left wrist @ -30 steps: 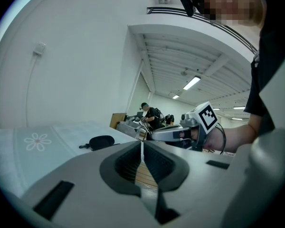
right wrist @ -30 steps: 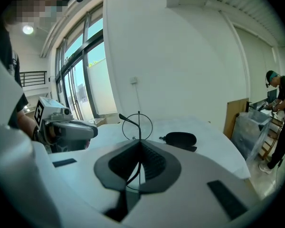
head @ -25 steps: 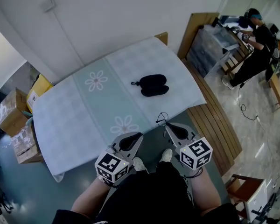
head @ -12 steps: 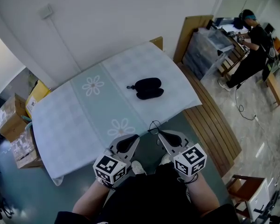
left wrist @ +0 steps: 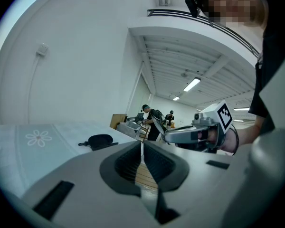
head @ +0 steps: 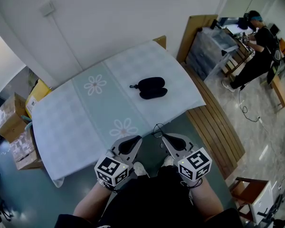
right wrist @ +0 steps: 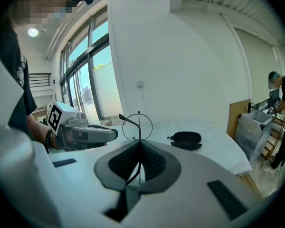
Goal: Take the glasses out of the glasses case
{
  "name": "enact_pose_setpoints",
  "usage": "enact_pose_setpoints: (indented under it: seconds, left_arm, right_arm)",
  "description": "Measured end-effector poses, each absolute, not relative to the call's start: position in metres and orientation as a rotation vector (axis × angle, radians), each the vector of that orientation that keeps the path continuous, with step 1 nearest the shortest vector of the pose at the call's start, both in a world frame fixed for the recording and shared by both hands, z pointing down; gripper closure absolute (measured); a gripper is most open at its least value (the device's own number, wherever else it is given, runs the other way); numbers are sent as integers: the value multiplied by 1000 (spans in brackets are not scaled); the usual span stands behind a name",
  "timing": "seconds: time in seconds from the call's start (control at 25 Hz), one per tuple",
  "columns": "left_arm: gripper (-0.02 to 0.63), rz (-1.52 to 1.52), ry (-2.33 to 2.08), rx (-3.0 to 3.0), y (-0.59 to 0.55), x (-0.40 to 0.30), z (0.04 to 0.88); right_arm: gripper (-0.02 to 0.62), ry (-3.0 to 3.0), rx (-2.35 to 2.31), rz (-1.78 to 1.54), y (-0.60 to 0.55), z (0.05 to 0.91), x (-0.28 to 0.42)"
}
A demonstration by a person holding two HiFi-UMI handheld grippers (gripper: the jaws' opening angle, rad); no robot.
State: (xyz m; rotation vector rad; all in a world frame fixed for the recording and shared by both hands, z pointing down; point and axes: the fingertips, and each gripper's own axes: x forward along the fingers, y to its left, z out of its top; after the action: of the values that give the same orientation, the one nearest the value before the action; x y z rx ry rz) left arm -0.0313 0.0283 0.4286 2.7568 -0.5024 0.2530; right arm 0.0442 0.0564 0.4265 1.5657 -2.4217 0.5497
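My left gripper [head: 133,140] off table's near edge, jaws pressed together, nothing between. Ahead on checked tablecloth [head: 76,118], black glasses case [head: 151,87] lies open, well apart from both grippers. My right gripper [head: 167,137] just beside left one, jaws clamped on thin wire-rimmed glasses [right wrist: 137,125], lens ring standing above tips.

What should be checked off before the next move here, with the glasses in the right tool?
1. The glasses are out of the glasses case: ok.
2. The right tool is shut on the glasses: ok.
3. Grip firm on the thin frame: cannot tell.
4. The left tool is shut with nothing in it: ok.
5. The glasses case lies open on the table, apart from both tools: ok.
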Motion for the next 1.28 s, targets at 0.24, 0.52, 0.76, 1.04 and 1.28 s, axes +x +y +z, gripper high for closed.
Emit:
enact_pose_setpoints:
  seconds: [0.24, 0.52, 0.76, 1.04, 1.28]
  left_arm:
    - [575, 253, -506, 2759, 30, -34, 429]
    - [575, 256, -493, 2771, 36, -32, 426]
    - [575, 264, -486, 2774, 37, -30, 427]
    - [575, 270, -486, 2773, 36, -30, 426]
    - [575, 275, -485, 2772, 33, -28, 427]
  right_arm:
    - [572, -2424, 1577, 544, 60, 426, 43]
    - [571, -2427, 1595, 547, 66, 424, 44]
    - [571, -2431, 1602, 544, 66, 423, 46]
    - [571, -2434, 1596, 544, 63, 422, 47]
    - [572, -2436, 1596, 548, 58, 422, 50]
